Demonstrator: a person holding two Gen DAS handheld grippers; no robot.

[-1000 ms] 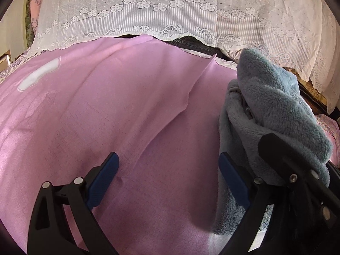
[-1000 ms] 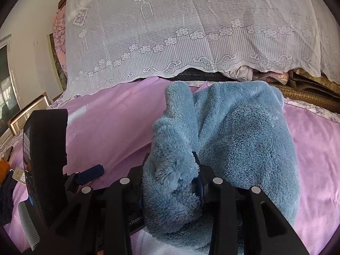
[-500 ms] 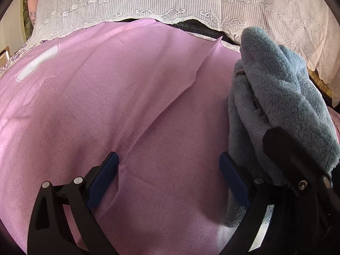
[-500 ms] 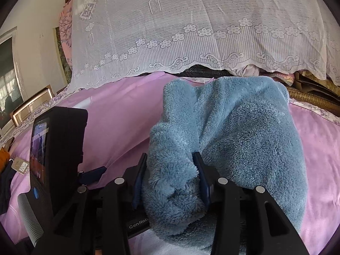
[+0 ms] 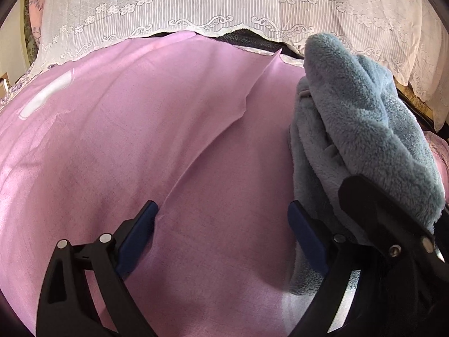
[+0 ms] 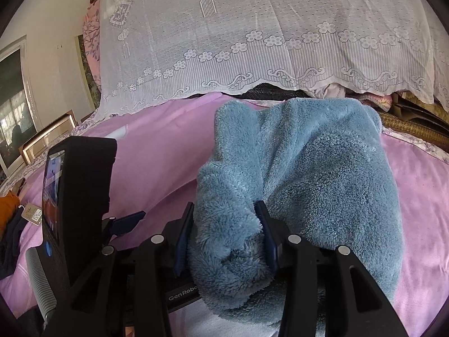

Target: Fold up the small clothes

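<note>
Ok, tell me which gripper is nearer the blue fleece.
Right. The right gripper has a fold of the blue fleece between its fingers. The left gripper stands open over the pink sheet, the fleece beside its right finger.

The fleece [image 6: 322,174] is a fluffy blue-grey thing, bunched into a thick rumpled heap on the pink bed sheet [image 5: 140,140]. One folded edge sticks up as a rounded ridge on its left side, and the near end hangs in a fat roll over the sheet.
</note>
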